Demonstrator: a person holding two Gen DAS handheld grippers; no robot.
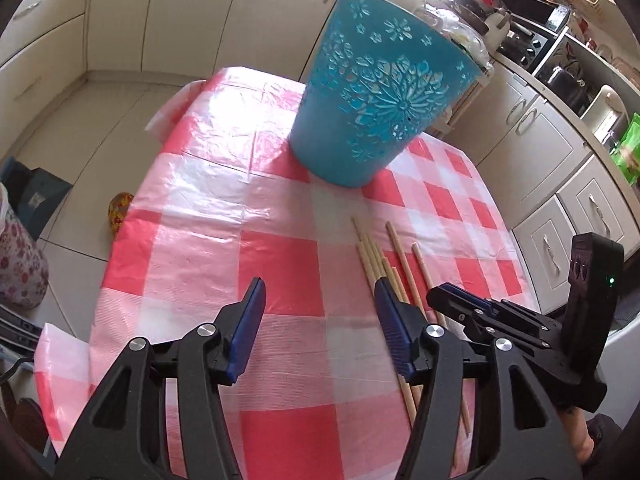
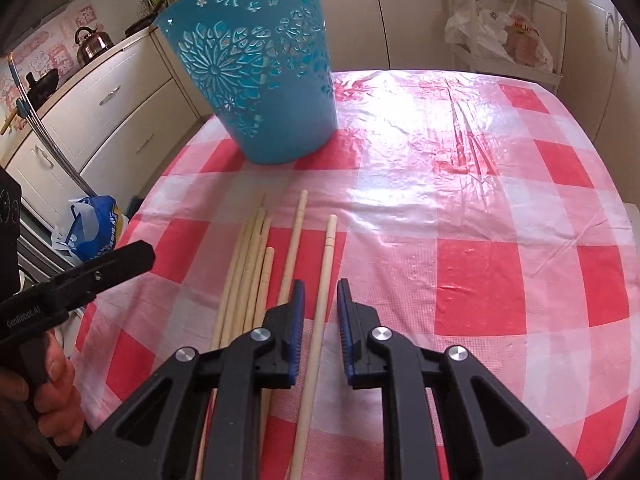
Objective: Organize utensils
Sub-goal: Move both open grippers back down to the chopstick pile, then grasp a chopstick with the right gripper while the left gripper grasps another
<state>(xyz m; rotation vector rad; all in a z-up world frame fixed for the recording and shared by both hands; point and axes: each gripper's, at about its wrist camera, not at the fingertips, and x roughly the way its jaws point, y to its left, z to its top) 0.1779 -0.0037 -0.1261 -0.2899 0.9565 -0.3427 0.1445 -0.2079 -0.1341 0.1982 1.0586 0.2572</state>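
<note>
Several pale wooden chopsticks (image 2: 248, 264) lie side by side on the red-and-white checked tablecloth (image 2: 480, 200), pointing toward a blue plastic basket (image 2: 256, 80) with cut-out flower patterns. One chopstick (image 2: 326, 248) lies apart on the right. My right gripper (image 2: 320, 284) straddles it with a narrow gap on each side, and the pads do not press it. My left gripper (image 1: 318, 284) stands open over bare cloth, just left of the chopsticks (image 1: 372, 256), with nothing between its fingers. The basket (image 1: 372, 92) stands upright at the far side of the table.
Cream kitchen cabinets (image 1: 540, 148) line the walls close to the table. A blue plastic bag (image 2: 92, 224) and a patterned bag (image 1: 20, 264) sit on the floor. A rack with plastic bags (image 2: 504, 36) stands behind the table. A person's hand (image 2: 56, 392) holds the left gripper's handle.
</note>
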